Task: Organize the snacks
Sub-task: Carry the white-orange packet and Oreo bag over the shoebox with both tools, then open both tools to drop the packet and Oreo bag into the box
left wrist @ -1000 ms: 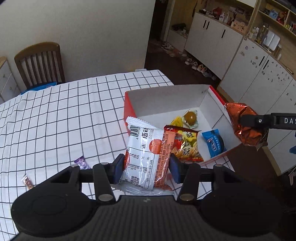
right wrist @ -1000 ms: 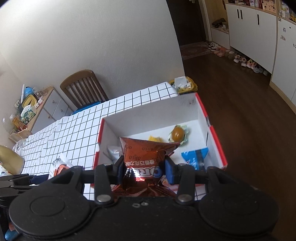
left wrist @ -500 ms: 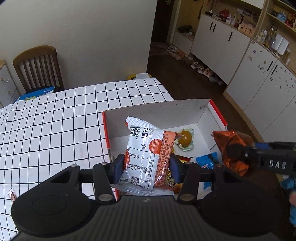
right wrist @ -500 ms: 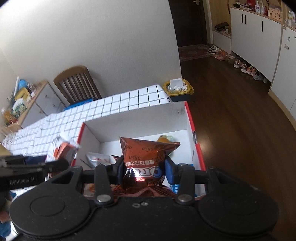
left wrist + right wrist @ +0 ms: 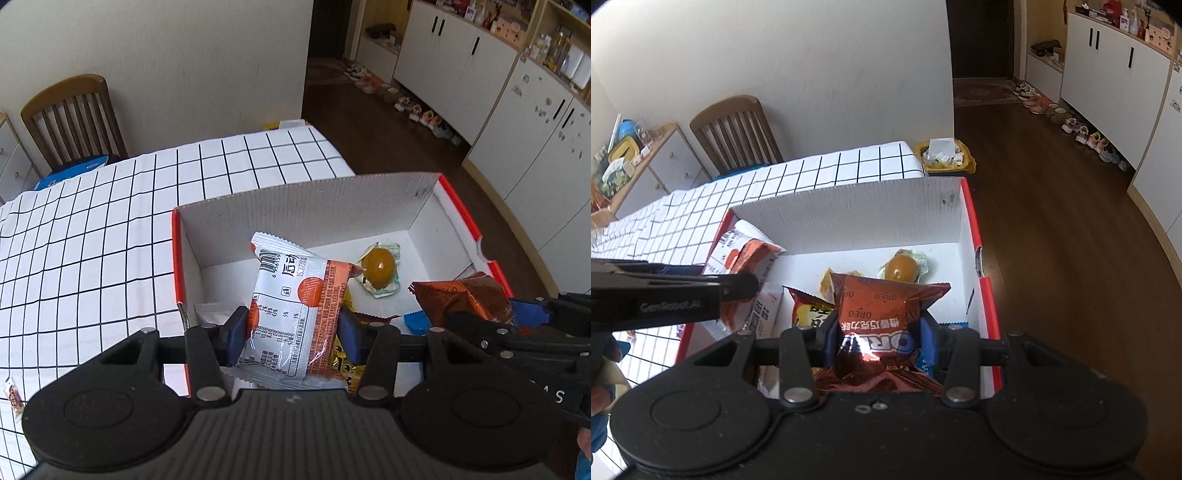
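Snacks shown mid-sort: white-and-orange packet [image 5: 291,314] is pinched between pads of left gripper [image 5: 293,328], held over red-edged cardboard box [image 5: 306,206] on checked tablecloth [image 5: 110,229]. Copper Oreo pack [image 5: 882,317] is clamped by right gripper [image 5: 879,338], also above box. Inside box are seen a wrapped brown egg [image 5: 378,266], yellow packet [image 5: 809,312] & blue pack [image 5: 415,321].
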`<state>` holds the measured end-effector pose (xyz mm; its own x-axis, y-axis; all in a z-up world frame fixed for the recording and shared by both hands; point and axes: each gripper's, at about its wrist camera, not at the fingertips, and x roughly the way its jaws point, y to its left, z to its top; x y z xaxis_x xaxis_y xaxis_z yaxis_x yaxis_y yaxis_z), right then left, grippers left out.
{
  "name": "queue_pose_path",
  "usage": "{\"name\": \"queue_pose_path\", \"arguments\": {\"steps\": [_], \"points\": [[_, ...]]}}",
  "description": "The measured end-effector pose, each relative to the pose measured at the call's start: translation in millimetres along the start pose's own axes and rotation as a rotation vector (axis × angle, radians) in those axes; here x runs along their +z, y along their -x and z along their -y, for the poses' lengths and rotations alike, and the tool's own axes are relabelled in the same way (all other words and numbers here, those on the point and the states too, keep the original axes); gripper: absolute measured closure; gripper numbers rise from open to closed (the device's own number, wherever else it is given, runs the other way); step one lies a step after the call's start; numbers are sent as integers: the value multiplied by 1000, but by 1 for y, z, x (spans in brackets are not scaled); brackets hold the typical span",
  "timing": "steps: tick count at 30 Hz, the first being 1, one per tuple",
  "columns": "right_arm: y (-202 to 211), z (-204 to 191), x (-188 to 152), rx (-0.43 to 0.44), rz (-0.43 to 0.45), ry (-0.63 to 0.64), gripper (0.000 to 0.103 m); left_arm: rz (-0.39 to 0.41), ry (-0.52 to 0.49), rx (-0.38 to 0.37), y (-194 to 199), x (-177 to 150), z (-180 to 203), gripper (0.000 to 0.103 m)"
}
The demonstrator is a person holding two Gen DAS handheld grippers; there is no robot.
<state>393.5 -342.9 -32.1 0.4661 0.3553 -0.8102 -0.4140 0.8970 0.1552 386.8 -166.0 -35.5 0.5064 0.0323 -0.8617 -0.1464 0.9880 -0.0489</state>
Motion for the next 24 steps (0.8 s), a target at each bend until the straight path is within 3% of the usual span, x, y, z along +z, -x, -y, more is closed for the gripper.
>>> {"name": "queue_pose_path", "arguments": {"steps": [12, 16, 19, 22, 24], "points": [[-21, -6, -5, -11, -49, 44, 59, -42, -26, 6, -18, -5, 5, 53], [-16, -7, -7, -21, -27, 58, 41, -50, -38, 2, -19, -11, 7, 53], [-10, -5, -7, -8, -21, 55, 40, -47, -58, 3, -15, -15, 8, 52], [-5, -2, -7, -7, -18, 47, 38, -30, -77, -9, -8, -18, 8, 34], [-1, -1, -8, -7, -14, 38, 36, -9, -85, -18, -1, -20, 7, 32]]}}
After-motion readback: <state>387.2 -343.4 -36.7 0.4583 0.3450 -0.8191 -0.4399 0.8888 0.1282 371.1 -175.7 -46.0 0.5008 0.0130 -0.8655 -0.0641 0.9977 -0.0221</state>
